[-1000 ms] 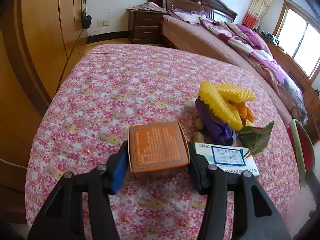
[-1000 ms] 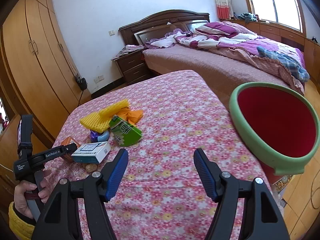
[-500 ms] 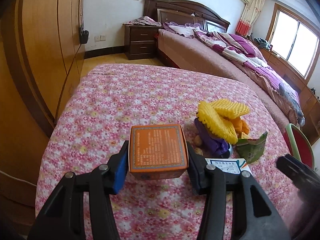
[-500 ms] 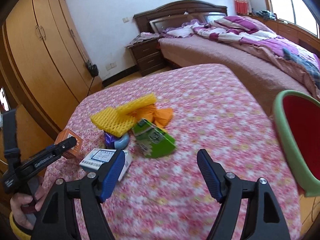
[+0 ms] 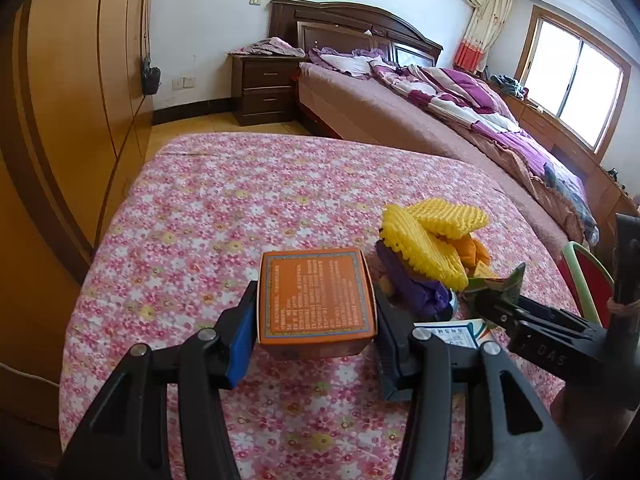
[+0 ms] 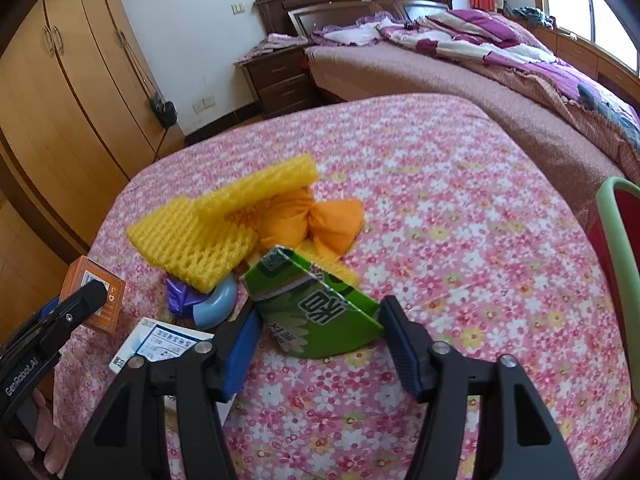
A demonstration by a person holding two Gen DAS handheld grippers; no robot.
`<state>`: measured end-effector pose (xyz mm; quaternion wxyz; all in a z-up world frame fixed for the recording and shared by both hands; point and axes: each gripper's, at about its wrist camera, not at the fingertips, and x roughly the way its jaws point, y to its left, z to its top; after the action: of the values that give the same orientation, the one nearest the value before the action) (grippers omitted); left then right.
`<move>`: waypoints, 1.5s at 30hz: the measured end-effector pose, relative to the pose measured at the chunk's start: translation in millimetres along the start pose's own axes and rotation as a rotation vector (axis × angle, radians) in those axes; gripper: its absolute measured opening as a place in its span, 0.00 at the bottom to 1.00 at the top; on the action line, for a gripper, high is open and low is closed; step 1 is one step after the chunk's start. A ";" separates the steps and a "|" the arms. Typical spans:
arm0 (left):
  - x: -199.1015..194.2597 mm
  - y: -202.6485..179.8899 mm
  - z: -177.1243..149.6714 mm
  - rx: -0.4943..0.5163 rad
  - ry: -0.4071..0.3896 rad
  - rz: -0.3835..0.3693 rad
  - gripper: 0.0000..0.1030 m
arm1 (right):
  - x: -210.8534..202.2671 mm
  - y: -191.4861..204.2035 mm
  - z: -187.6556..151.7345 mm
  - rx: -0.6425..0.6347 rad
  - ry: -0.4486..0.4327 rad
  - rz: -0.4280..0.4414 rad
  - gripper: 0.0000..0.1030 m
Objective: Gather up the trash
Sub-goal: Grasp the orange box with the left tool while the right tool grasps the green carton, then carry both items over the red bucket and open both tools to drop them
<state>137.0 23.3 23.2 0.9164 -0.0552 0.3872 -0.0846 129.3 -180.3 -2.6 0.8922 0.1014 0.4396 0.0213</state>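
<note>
Gripping an orange box [image 5: 316, 296] at lower centre of the left wrist view, the left gripper [image 5: 315, 334] has its jaws clenched on the box's two sides, and the box looks raised a little off the pink flowered cover [image 5: 224, 216]; whether that cover lies on a desk or a bed cannot be told. At lower centre of the right wrist view, the right gripper [image 6: 320, 344] has its jaws spread on either side of a green carton [image 6: 320, 316]; the left jaw is touching or almost touching it, and whether the right one touches cannot be told. Above and left of the carton in that view lies the rest of the pile: yellow foam netting [image 6: 212, 224], an orange wrapper [image 6: 316, 220], a purple wrapper [image 6: 180, 296] beside a pale blue ring [image 6: 218, 304], and a white and blue box [image 6: 160, 344] at lower left. A red bin with a green rim [image 6: 616, 240] shows at the right edge of the frame.
</note>
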 end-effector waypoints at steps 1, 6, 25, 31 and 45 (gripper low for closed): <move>0.3 0.0 -0.4 0.000 0.001 0.000 0.51 | -1.5 0.9 -1.0 -0.004 0.000 0.002 0.60; -1.5 -7.1 -3.0 0.010 0.003 -0.003 0.51 | -14.6 -1.5 -5.8 0.006 -0.016 0.031 0.60; -44.0 -63.9 -11.0 0.059 -0.020 -0.088 0.51 | -120.8 -35.1 -29.7 0.066 -0.173 0.087 0.60; -59.3 -90.0 -14.7 0.091 -0.021 -0.133 0.51 | -151.7 -58.7 -37.6 0.093 -0.211 0.065 0.60; -73.5 -171.8 -15.7 0.210 -0.008 -0.244 0.51 | -208.4 -129.2 -50.4 0.191 -0.311 -0.040 0.60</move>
<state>56.0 -131.0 92.5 0.9016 -0.0063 0.3630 -0.2351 -44.7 -325.1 104.3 0.9359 0.1790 0.2985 -0.0541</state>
